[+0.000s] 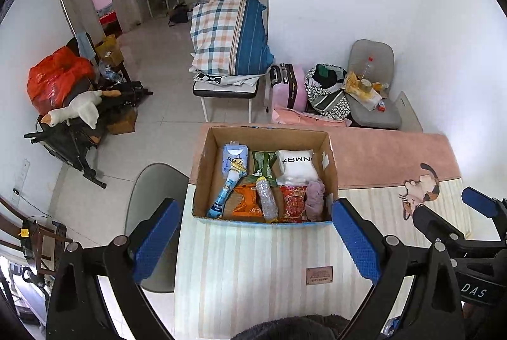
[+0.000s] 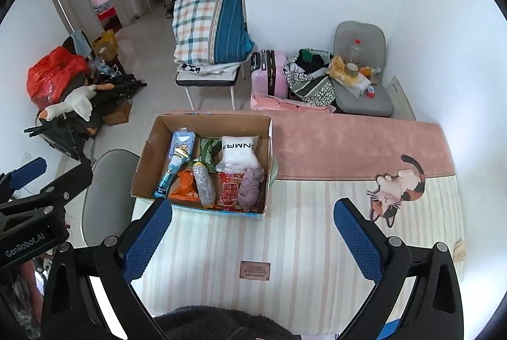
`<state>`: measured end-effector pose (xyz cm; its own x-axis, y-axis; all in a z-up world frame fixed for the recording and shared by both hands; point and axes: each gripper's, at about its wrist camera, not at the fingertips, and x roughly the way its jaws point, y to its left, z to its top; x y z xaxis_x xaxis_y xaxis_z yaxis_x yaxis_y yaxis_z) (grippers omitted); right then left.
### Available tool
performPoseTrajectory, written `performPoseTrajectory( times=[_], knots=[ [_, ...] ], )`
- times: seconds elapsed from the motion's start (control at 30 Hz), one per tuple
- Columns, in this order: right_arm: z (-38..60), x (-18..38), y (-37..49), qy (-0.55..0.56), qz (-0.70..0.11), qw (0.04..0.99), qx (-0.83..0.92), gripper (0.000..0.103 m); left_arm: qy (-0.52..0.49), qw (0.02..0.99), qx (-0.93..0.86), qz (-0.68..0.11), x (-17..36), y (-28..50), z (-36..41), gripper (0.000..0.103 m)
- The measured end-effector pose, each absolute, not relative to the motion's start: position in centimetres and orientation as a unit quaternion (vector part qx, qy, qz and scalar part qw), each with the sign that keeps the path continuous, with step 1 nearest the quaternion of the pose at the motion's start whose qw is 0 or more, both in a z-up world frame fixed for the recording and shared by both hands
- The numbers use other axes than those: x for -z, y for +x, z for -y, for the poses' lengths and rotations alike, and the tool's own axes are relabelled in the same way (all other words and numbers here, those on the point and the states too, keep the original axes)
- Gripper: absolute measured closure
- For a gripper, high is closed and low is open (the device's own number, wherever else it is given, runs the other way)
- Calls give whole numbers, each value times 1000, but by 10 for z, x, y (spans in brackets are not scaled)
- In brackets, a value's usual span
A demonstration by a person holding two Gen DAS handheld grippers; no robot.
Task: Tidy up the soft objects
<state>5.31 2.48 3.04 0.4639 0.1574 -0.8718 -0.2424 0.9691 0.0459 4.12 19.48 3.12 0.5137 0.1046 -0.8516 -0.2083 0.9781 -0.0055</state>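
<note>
An open cardboard box (image 1: 202,169) (image 2: 144,162) stands on a table covered with a striped and pink cloth (image 1: 253,260) (image 2: 285,245). Inside lie a white pillow pack (image 1: 296,165) (image 2: 239,154), a mauve cloth (image 1: 315,200) (image 2: 252,189), a red packet (image 1: 293,202) (image 2: 228,192), an orange packet (image 1: 248,203) (image 2: 183,188), a plastic bottle (image 1: 266,202) (image 2: 204,184), a blue tube (image 1: 226,191) (image 2: 169,173), a blue tissue pack (image 1: 233,154) and a green packet (image 1: 263,164). My left gripper (image 1: 256,241) is open and empty just in front of the box. My right gripper (image 2: 253,240) is open and empty over the cloth, right of the box.
A grey chair (image 1: 152,197) (image 2: 104,191) stands left of the table. Behind the table are a chair with folded plaid bedding (image 1: 228,35) (image 2: 209,26), a pink suitcase (image 1: 286,86), bags and a grey seat (image 1: 374,86). A goose plush (image 1: 76,112) lies on clutter at left.
</note>
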Motion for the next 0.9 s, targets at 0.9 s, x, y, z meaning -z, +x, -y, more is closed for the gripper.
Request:
performPoseTrajectory(
  times=[0.9],
  knots=[
    [-22, -36, 50, -61, -489, 867, -75, 0, -64, 859, -99, -498, -19, 31, -198, 5]
  ],
)
